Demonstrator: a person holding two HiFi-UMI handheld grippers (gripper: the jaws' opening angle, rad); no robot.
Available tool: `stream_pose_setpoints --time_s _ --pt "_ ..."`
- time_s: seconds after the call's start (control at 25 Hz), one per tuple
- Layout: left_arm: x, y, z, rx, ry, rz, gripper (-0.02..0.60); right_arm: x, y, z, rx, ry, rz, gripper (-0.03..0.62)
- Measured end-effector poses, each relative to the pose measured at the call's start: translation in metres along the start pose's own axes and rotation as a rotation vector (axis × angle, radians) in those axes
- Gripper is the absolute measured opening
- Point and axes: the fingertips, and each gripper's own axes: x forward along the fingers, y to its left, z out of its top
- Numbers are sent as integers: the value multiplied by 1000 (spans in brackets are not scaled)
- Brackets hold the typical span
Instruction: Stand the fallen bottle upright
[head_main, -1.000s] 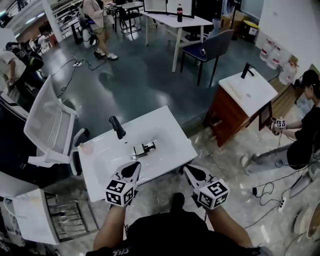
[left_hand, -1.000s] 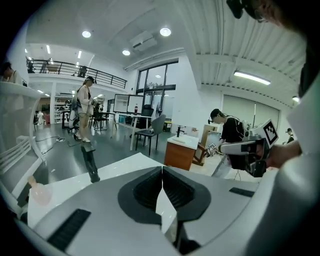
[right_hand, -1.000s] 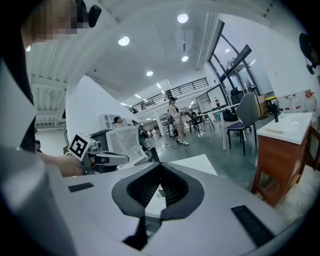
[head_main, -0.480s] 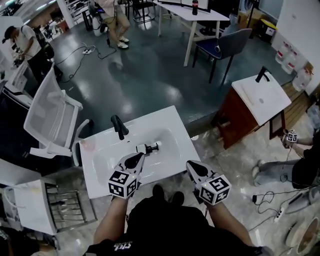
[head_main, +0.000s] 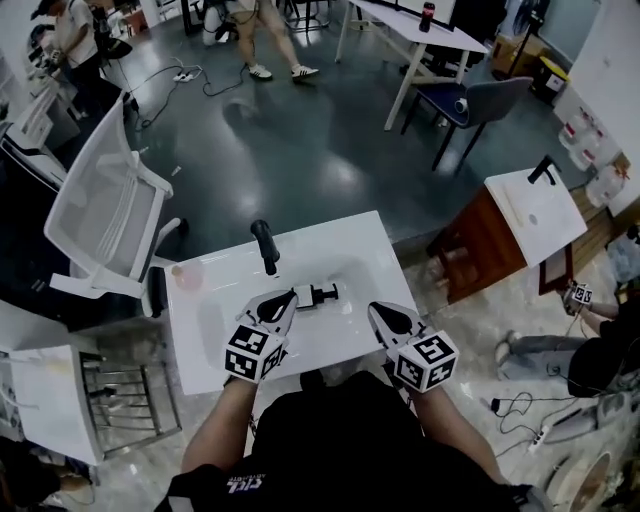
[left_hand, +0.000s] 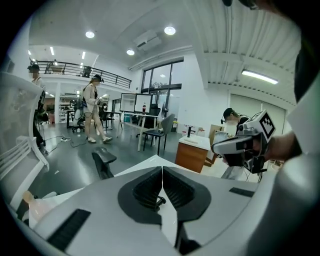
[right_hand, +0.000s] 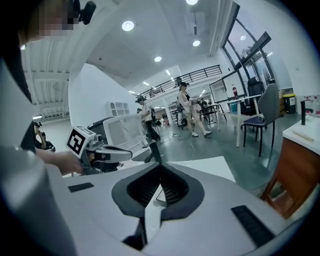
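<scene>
The fallen bottle (head_main: 316, 296), pale with a black cap, lies on its side in the basin of the white sink (head_main: 350, 240), just right of the black faucet (head_main: 265, 246). My left gripper (head_main: 291, 297) is shut and empty, its tip just left of the bottle. My right gripper (head_main: 377, 311) is also shut and empty, over the sink's front right part, a little apart from the bottle. In the left gripper view the shut left gripper (left_hand: 162, 169) hides most of the basin; a dark bit of the bottle (left_hand: 159, 201) peeks below. In the right gripper view the right gripper (right_hand: 160, 168) is shut too.
A pink object (head_main: 187, 273) sits on the sink's left rim. A white mesh chair (head_main: 100, 220) stands at the left, a wire rack (head_main: 125, 412) at the lower left. A second sink on a wooden cabinet (head_main: 515, 215) stands at the right. People walk in the background.
Both grippers have moved forward over the sink; the left tip now sits beside the bottle. Both stay shut. The bottle has not moved.
</scene>
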Motion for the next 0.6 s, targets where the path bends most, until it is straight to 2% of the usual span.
stream_pose_setpoints --time_s 0.24,0.4,0.6 --pt "0 19 -33 -37 37 -18 18 43 19 -16 -28 99 22 15" --pt "10 29 -59 -64 78 -17 18 73 11 -29 -52 171 21 23" --pt "38 38 -96 -79 172 -28 20 115 -12 -51 -50 248 34 53"
